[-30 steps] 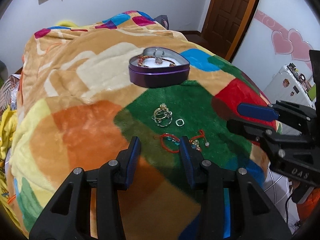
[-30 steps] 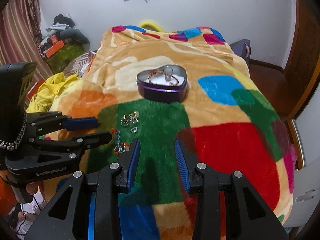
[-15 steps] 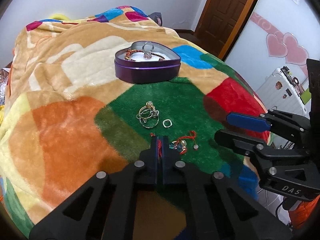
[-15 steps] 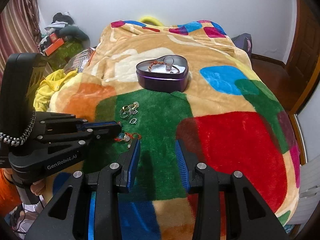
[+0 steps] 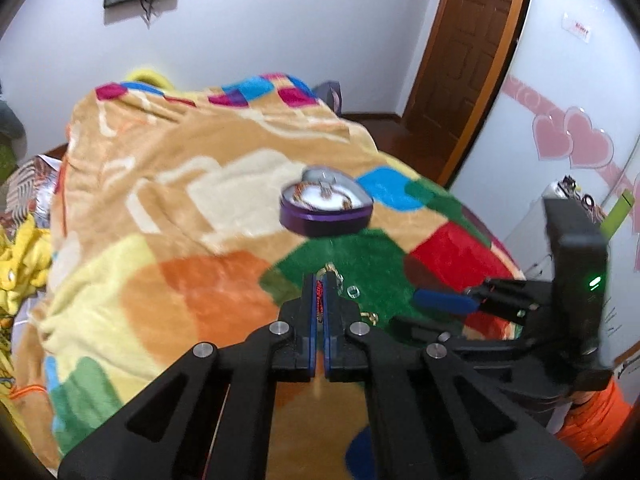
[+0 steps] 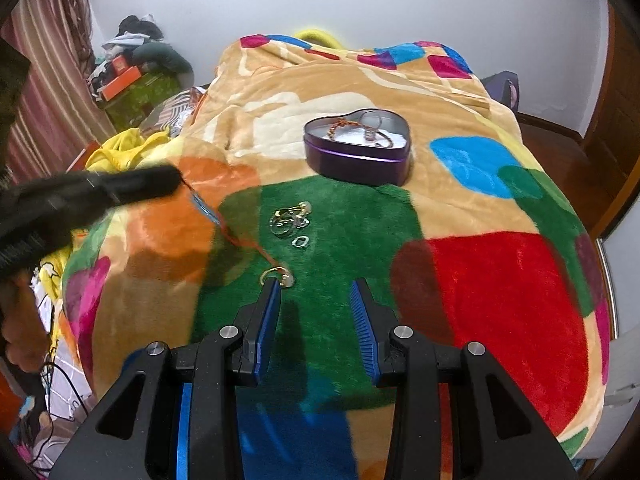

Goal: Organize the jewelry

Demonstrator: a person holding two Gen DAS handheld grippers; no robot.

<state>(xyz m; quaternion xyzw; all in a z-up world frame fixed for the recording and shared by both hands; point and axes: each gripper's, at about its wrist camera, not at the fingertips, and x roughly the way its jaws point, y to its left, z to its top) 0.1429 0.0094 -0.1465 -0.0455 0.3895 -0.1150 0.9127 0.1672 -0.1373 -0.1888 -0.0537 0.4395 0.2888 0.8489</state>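
Where it lay flat, the red bracelet point(image 6: 224, 226) now hangs from the left hand-held gripper point(image 5: 319, 292).

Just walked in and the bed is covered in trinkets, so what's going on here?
A person is sorting jewelry on the patchwork blanket. The left hand-held gripper is shut on a red cord bracelet, one end raised, the ring end trailing on the green patch. The right hand-held gripper hangs open nearby, empty. Gold rings remain loose, and the purple heart-shaped tin already holds some pieces.
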